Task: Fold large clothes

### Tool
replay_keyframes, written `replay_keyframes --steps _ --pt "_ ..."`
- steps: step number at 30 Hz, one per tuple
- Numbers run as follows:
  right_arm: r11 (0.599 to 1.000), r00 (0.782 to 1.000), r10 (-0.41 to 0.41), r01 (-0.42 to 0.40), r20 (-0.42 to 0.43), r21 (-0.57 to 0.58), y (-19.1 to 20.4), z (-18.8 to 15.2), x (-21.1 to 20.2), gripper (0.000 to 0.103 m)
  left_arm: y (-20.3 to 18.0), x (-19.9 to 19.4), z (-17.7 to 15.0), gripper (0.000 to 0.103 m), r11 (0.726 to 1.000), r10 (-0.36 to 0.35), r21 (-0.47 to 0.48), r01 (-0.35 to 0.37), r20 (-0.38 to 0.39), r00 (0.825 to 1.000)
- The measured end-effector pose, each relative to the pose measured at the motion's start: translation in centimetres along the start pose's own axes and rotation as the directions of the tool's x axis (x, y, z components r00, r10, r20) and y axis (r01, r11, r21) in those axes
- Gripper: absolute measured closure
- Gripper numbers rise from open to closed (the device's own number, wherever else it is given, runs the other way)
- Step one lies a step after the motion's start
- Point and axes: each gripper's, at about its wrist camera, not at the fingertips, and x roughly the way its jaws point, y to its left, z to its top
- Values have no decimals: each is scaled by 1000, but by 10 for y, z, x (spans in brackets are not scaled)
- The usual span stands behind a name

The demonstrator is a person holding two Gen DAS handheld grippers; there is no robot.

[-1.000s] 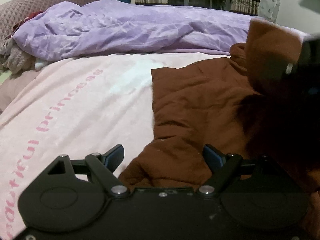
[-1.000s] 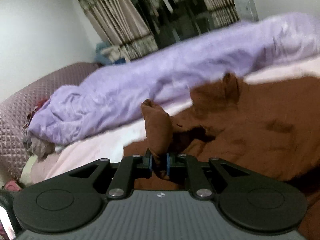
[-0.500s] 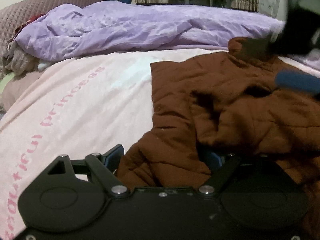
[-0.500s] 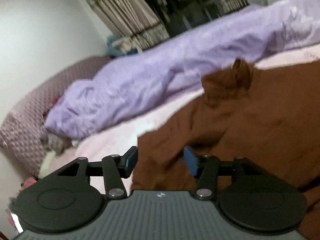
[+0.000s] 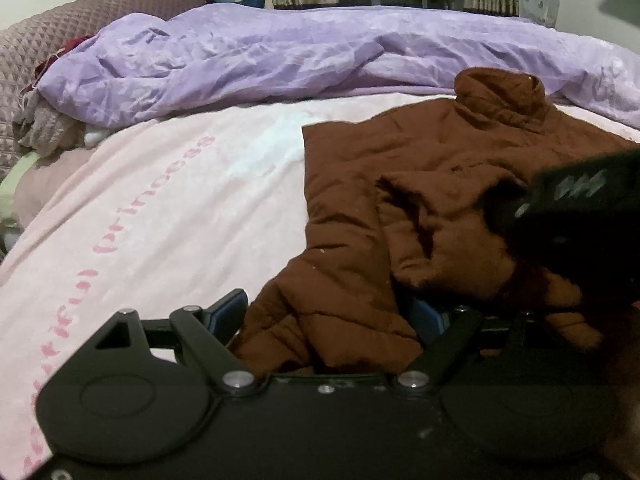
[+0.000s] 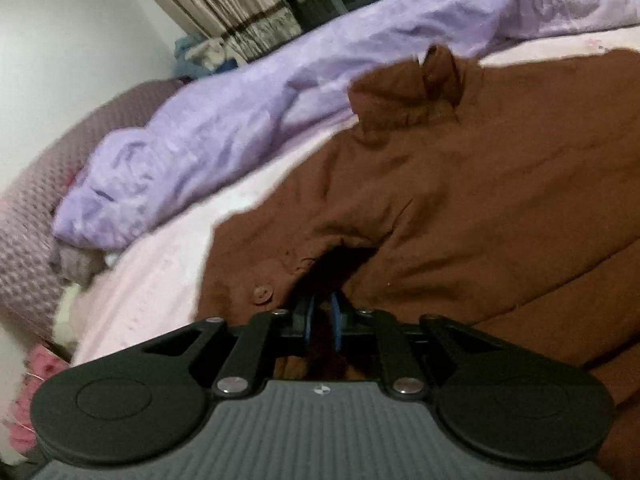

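Note:
A large brown quilted coat (image 5: 420, 200) lies on the pink bedsheet (image 5: 180, 208), collar toward the purple duvet. A sleeve is folded across its front. My left gripper (image 5: 328, 312) is open, its blue-padded fingers either side of a bunched brown fold at the coat's lower left. In the right wrist view the coat (image 6: 500, 184) fills the right side. My right gripper (image 6: 322, 312) has its jaws nearly together, tucked under a raised edge of the coat beside a button (image 6: 262, 294). Whether cloth lies between the pads is hidden. The right gripper's body shows at the left wrist view's right edge (image 5: 580, 216).
A crumpled purple duvet (image 5: 300, 56) runs along the far side of the bed. A mauve quilted headboard (image 5: 72, 20) and grey knitted items (image 5: 44, 128) are at the far left. Curtains and a dark window stand behind. Pink sheet lies left of the coat.
The right gripper let go of the raised sleeve, which now lies folded across the coat. It then came down to the coat's edge and its jaws closed in. The left gripper stayed put.

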Motion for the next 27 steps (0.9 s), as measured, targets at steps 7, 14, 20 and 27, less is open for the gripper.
replay_keyframes --steps 7,14,20,27 --pt "993 988 -112 115 108 -26 -9 12 -30 83 -14 -10 2 16 1000 -18 15 17 23 1000" --pt "991 991 -129 130 -31 33 -44 16 1 99 -26 -8 5 16 999 21 45 -21 6 1000" --pt "972 969 -204 217 137 -86 -55 47 -62 90 -22 -46 48 16 993 -110 -25 118 198 974" --pt "930 926 -365 368 98 -19 -157 60 -57 102 -47 15 44 16 998 50 50 -50 -5 999"
